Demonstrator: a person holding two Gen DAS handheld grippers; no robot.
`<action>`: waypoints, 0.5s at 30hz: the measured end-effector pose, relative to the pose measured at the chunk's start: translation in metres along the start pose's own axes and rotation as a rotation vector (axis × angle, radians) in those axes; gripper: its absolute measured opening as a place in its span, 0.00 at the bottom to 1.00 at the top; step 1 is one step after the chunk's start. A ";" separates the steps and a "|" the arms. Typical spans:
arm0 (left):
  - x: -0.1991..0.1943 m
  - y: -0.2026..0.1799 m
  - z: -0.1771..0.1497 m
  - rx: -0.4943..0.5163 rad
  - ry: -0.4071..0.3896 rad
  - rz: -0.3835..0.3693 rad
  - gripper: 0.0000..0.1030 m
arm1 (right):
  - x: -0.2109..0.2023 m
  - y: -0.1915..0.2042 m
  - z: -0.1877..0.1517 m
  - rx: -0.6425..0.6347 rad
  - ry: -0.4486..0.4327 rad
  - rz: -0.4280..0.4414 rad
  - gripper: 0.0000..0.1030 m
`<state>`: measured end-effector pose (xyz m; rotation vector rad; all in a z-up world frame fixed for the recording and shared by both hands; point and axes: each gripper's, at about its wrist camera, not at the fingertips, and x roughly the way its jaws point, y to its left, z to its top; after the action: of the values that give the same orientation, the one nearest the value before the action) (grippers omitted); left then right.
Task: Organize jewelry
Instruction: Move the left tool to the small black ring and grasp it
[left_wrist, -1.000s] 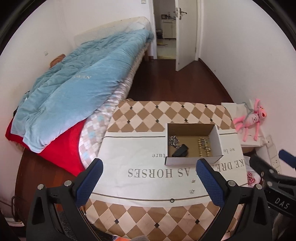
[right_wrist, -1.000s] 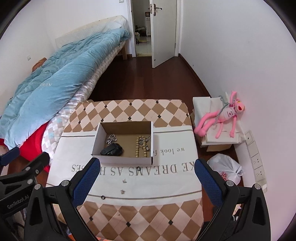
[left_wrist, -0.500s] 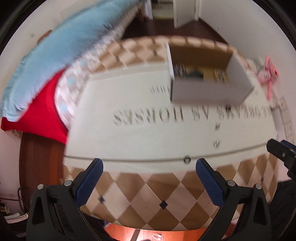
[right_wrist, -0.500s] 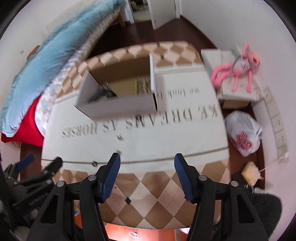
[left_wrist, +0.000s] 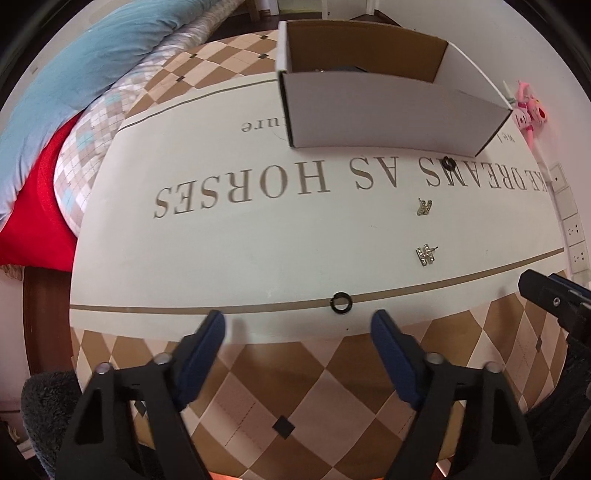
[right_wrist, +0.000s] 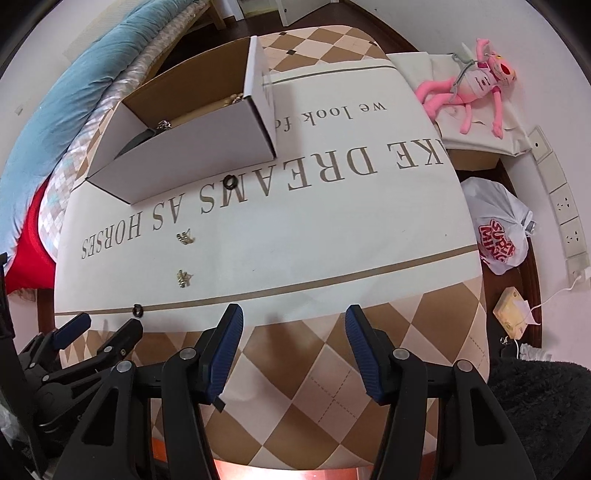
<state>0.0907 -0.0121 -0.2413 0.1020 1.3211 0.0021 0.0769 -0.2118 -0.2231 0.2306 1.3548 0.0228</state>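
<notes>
The worktop (left_wrist: 110, 258) wears a cloth with brown and cream diamonds and a big cream panel with brown words on it. A white cardboard box (left_wrist: 388, 114) sits at the twelve o'clock side of the panel, and a few bits of jewelry peek over its wall.

Four small pieces lie loose on the cloth. A black ring (left_wrist: 341, 302) rests on the brown stripe, just past the left hand-held gripper (left_wrist: 297, 328) at about one o'clock from it. A sparkly letter earring (left_wrist: 425, 255) lies beyond the ring, and a second sparkly earring (left_wrist: 424, 206) lies farther on. A second black ring (left_wrist: 448, 163) sits right by the box's front wall.

The left hand-held gripper has just been closing, yet its blue pads are apart with nothing between them. The right hand-held gripper (right_wrist: 293, 325) has also been closing; its pads are apart over bare cloth.

A bed with a blue quilt (right_wrist: 55, 110) and a red cover (left_wrist: 33, 221) stands at ten o'clock. A pink plush toy (right_wrist: 469, 92) lies at two o'clock by the white wall, with a white shopping bag (right_wrist: 498, 225) on the dark wood floor nearby.
</notes>
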 end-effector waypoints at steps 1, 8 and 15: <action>0.004 -0.001 0.001 0.002 0.004 -0.002 0.63 | 0.001 -0.001 0.000 0.004 0.001 0.000 0.58; 0.005 -0.005 0.002 0.004 -0.008 -0.026 0.42 | 0.004 -0.005 0.005 0.014 0.001 0.000 0.58; 0.006 -0.005 0.011 0.018 -0.020 -0.055 0.20 | 0.005 -0.008 0.007 0.021 0.001 0.001 0.56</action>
<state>0.1023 -0.0171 -0.2444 0.0804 1.3042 -0.0573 0.0840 -0.2198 -0.2280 0.2495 1.3561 0.0097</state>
